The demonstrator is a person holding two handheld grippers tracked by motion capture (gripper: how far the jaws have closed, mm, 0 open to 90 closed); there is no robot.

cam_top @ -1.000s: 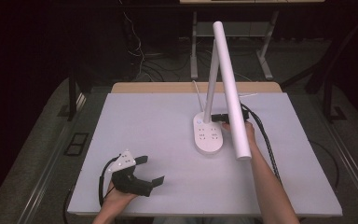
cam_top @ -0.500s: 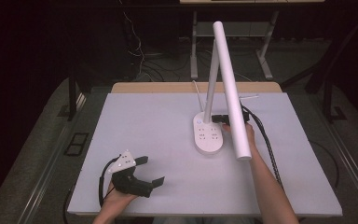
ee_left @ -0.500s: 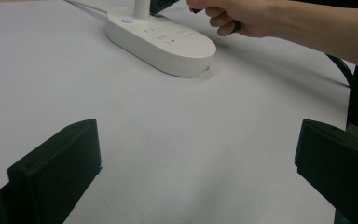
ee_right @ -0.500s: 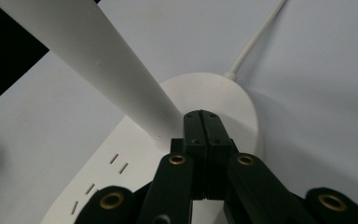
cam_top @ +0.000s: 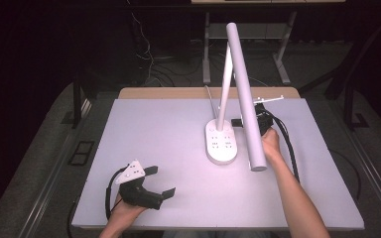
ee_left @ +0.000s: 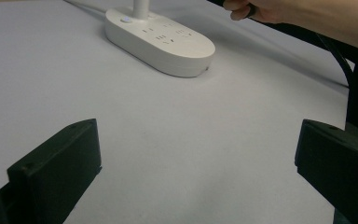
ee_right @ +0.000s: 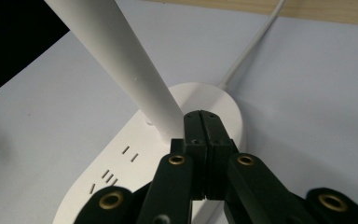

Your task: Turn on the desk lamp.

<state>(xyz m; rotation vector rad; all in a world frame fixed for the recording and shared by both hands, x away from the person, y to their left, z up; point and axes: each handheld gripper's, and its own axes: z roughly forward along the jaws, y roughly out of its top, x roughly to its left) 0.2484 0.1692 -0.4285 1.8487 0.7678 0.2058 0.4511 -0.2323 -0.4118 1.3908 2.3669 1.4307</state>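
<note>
A white desk lamp stands mid-table. Its oval base [cam_top: 222, 144] has socket slots, an upright stem [cam_top: 224, 89] and a long tube head [cam_top: 245, 94] slanting toward me. My right gripper [cam_top: 235, 122] is shut with nothing between its jaws, reaching in from the right behind the tube head. In the right gripper view its closed tips [ee_right: 201, 116] hover over the base [ee_right: 121, 168], right beside the foot of the stem [ee_right: 116, 60]. My left gripper [cam_top: 161, 181] rests open at the near left, its jaws wide [ee_left: 198, 163] and pointing toward the base [ee_left: 161, 39].
The lamp's white cable [ee_right: 251, 46] runs off the back of the base to the table's far edge. A black cable [cam_top: 290, 148] trails along my right forearm. The pale table surface [cam_top: 154, 129] is bordered at the back by a wooden strip [cam_top: 168, 92].
My right hand has lifted slightly beside the lamp, jaws still shut. The left gripper and the lamp have not moved.
</note>
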